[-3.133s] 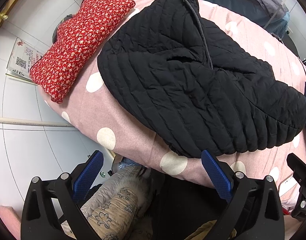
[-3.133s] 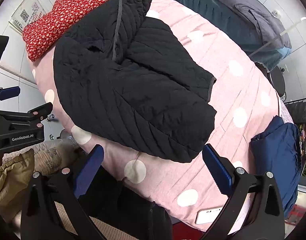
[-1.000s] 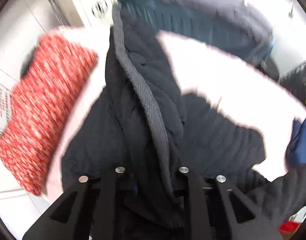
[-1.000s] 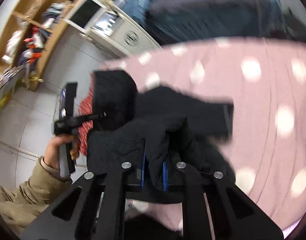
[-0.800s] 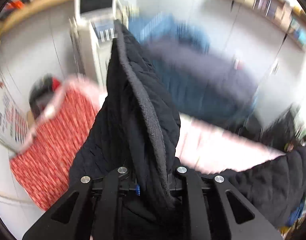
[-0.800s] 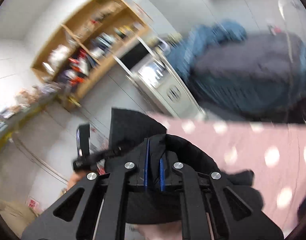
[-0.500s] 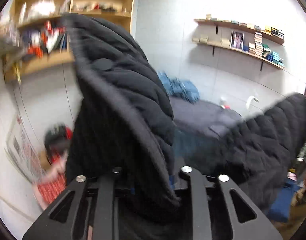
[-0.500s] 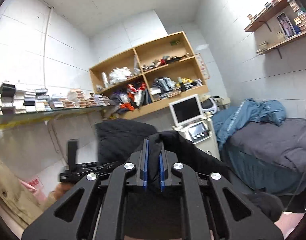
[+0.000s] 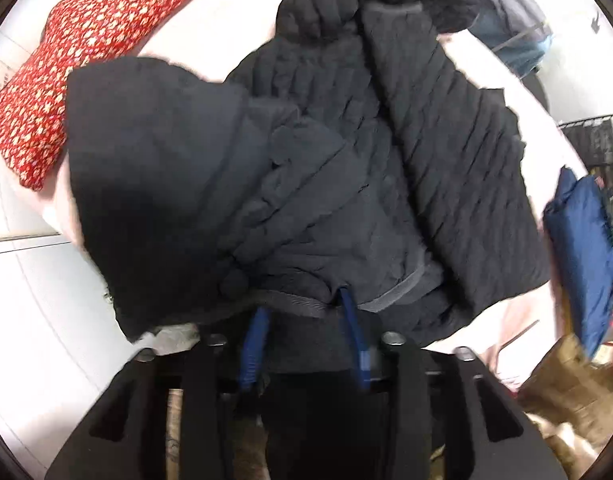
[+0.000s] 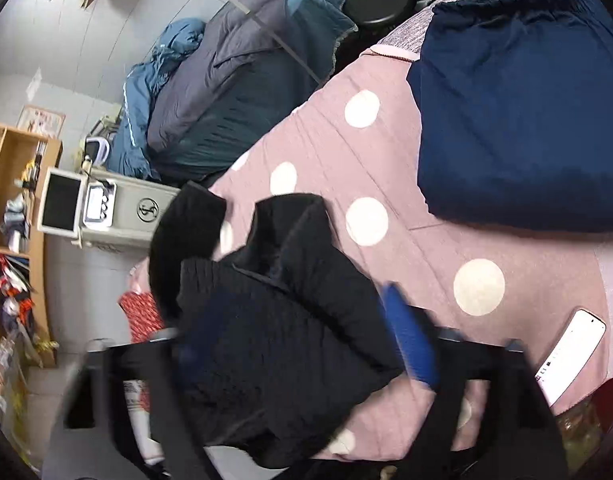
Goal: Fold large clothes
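Observation:
A black quilted jacket [image 9: 346,152] lies bunched on the pink polka-dot bed [image 10: 426,248]. In the left wrist view my left gripper [image 9: 306,308] has its blue fingers [image 9: 255,336] partly apart, with the jacket's grey-trimmed hem lying between them. In the right wrist view the same jacket [image 10: 274,328] covers the near left of the bed. My right gripper [image 10: 298,344] is open; one blue finger [image 10: 406,340] shows clear of the cloth, the other is blurred and hidden behind the jacket.
A red floral pillow [image 9: 78,56] lies at the bed's far left. A folded navy garment [image 10: 518,112] sits on the bed's right side, also in the left wrist view [image 9: 582,248]. A white phone [image 10: 570,356] lies near the bed edge. A second bed with grey-blue bedding [image 10: 234,80] stands beyond.
Both grippers had the jacket lifted high in the air while shut on it. Now it is back down on the bed, the right gripper has opened and the left fingers have parted.

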### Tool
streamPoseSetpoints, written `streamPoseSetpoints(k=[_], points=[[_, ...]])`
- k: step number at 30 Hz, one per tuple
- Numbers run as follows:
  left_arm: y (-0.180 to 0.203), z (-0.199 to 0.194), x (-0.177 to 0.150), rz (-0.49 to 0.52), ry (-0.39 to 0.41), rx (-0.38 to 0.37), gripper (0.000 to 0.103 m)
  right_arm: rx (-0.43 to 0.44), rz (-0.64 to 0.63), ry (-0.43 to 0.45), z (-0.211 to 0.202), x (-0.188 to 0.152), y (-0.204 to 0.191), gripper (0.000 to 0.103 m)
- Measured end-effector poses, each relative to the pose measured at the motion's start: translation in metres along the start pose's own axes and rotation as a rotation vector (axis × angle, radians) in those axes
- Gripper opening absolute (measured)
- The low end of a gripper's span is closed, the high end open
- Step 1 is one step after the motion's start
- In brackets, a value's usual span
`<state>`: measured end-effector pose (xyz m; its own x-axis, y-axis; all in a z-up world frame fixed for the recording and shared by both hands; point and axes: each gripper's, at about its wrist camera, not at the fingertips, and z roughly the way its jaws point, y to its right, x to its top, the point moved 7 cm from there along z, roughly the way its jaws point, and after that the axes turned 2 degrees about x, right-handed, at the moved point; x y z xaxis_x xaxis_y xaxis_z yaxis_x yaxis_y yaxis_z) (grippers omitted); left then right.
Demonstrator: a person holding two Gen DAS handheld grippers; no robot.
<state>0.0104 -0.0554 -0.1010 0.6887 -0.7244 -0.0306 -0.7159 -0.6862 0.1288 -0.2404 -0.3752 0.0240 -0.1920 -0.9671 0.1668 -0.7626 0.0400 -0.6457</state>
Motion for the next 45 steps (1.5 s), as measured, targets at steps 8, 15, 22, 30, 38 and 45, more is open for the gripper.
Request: streamPoseSetpoints(k=[8, 15, 22, 30, 38, 45], points=[[0.009, -0.077, 0.047, 0.161, 0.303, 0.136, 0.087, -0.109, -0.317, -0.207, 0.109, -0.069, -0.053, 0.09], [-0.02, -0.084, 0.061, 0.132, 0.323, 0.226, 0.097, -0.392, -0.525, -0.387, 0.215, -0.122, -0.031, 0.088], [-0.029, -0.031, 0.126, 0.201, 0.293, 0.303, 0.096, -0.346, -0.656, -0.36, 0.192, -0.13, -0.052, 0.022], [0.057, 0.025, 0.232, 0.493, 0.319, 0.399, 0.097, -0.183, -0.495, -0.163, 0.104, -0.103, -0.073, 0.01], [0.073, 0.085, 0.299, 0.465, 0.201, 0.486, 0.039, -0.177, -0.189, 0.053, 0.031, -0.061, -0.023, 0.009], [0.055, 0.048, 0.316, 0.288, 0.258, 0.326, 0.006, -0.185, -0.098, 0.076, 0.015, -0.062, -0.004, 0.009]])
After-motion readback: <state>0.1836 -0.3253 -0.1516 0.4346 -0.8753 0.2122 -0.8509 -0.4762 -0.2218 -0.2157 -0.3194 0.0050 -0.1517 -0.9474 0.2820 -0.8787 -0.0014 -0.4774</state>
